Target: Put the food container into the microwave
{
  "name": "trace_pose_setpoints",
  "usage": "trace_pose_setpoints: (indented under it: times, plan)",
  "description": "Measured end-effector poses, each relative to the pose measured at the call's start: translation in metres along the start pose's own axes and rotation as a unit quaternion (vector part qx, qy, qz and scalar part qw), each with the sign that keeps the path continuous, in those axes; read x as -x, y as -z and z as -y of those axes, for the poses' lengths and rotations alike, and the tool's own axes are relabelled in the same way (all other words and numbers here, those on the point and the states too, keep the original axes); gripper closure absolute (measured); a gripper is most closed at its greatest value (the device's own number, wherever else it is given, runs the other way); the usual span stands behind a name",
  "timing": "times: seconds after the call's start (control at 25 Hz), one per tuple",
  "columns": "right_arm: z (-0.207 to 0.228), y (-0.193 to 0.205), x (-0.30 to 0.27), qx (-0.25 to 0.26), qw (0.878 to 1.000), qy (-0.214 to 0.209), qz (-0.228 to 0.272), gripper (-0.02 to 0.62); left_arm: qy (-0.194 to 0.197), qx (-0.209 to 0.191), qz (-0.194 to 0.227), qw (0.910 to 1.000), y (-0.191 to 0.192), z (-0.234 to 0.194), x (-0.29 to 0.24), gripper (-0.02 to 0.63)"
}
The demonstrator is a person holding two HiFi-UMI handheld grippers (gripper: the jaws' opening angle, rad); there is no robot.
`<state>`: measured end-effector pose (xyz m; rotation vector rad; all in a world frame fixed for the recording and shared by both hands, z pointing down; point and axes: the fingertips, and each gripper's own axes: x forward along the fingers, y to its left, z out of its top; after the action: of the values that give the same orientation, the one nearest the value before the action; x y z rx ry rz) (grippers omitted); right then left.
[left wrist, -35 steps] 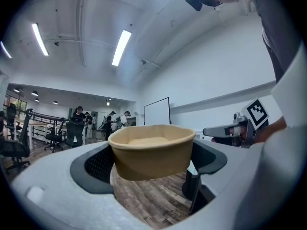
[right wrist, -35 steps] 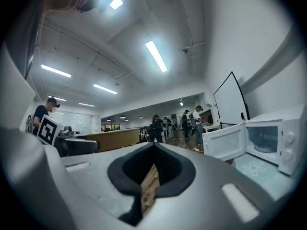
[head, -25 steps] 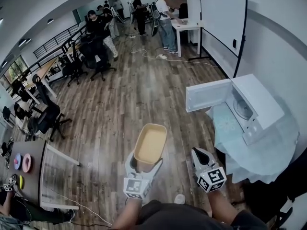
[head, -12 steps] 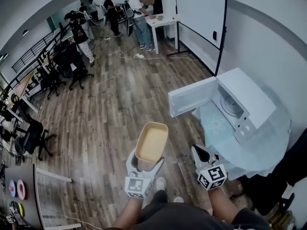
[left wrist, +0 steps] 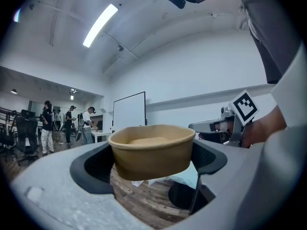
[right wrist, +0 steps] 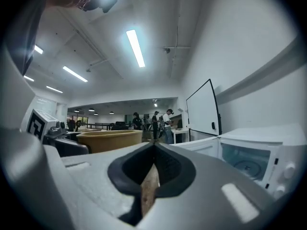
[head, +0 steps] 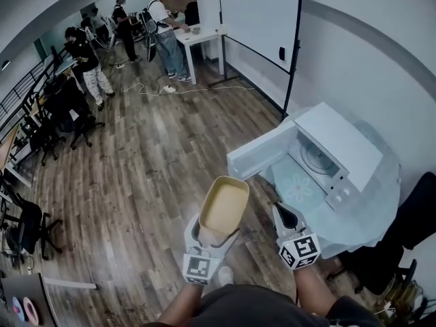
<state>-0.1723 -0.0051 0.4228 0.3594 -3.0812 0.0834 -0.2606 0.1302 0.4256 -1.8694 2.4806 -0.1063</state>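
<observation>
A tan paper food container (head: 225, 208) is held out over the wooden floor, with my left gripper (head: 212, 236) shut on its near end. In the left gripper view the container (left wrist: 152, 150) sits between the two dark pads, upright. My right gripper (head: 284, 217) is shut and holds nothing, to the right of the container; its jaws meet in the right gripper view (right wrist: 154, 145). The white microwave (head: 332, 147) stands on a round table at the right, its door (head: 260, 152) swung open toward me. The cavity with its glass plate (head: 315, 159) shows.
The round table (head: 371, 206) has a pale cover. A whiteboard (head: 258, 20) leans on the right wall. A white desk (head: 199, 38) with people around it stands far back. Office chairs (head: 27, 220) line the left side.
The view has swung right and moved closer to the microwave, which now sits nearer the centre. Both grippers keep their hold and spacing; the container stays in the left gripper.
</observation>
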Motion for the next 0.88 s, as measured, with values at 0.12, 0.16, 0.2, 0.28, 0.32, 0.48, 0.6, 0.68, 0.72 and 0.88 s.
trace_pose_setpoints:
  times: [0.12,0.16,0.2,0.28,0.32,0.48,0.6,0.68,0.72,0.88]
  plan:
    - [0.004,-0.007,-0.013,0.013,1.000,0.014,0.007,0.600,0.019,0.008,-0.001,0.9998,0.005,-0.010,-0.020,0.098]
    - [0.005,-0.008,-0.016,0.012,1.000,0.019,0.009,0.600,0.027,0.010,-0.002,0.9996,0.007,-0.012,-0.026,0.097]
    - [0.006,-0.009,-0.019,0.012,1.000,0.025,0.010,0.600,0.035,0.011,-0.004,0.9993,0.009,-0.015,-0.031,0.097]
    - [0.007,-0.008,-0.021,0.018,0.999,0.037,0.006,0.600,0.052,0.013,-0.004,0.9985,0.011,-0.017,-0.040,0.098]
    - [0.009,-0.007,-0.020,0.023,0.999,0.043,0.001,0.600,0.061,0.015,-0.001,0.9980,0.011,-0.016,-0.045,0.097]
    - [0.024,0.000,-0.014,0.028,0.997,0.068,-0.010,0.600,0.101,0.016,0.012,0.9947,0.011,-0.005,-0.067,0.097]
    - [0.036,0.008,-0.006,0.021,0.996,0.088,-0.016,0.600,0.123,0.011,0.008,0.9923,0.014,0.003,-0.084,0.097]
    - [0.051,0.012,0.000,0.017,0.994,0.102,-0.017,0.600,0.136,0.009,0.006,0.9907,0.019,0.013,-0.098,0.097]
    - [0.060,0.014,0.002,0.015,0.994,0.109,-0.016,0.600,0.142,0.010,0.006,0.9898,0.022,0.019,-0.105,0.097]
    - [0.100,0.011,0.007,0.011,0.991,0.131,-0.004,0.600,0.162,0.006,-0.001,0.9868,0.027,0.045,-0.138,0.097]
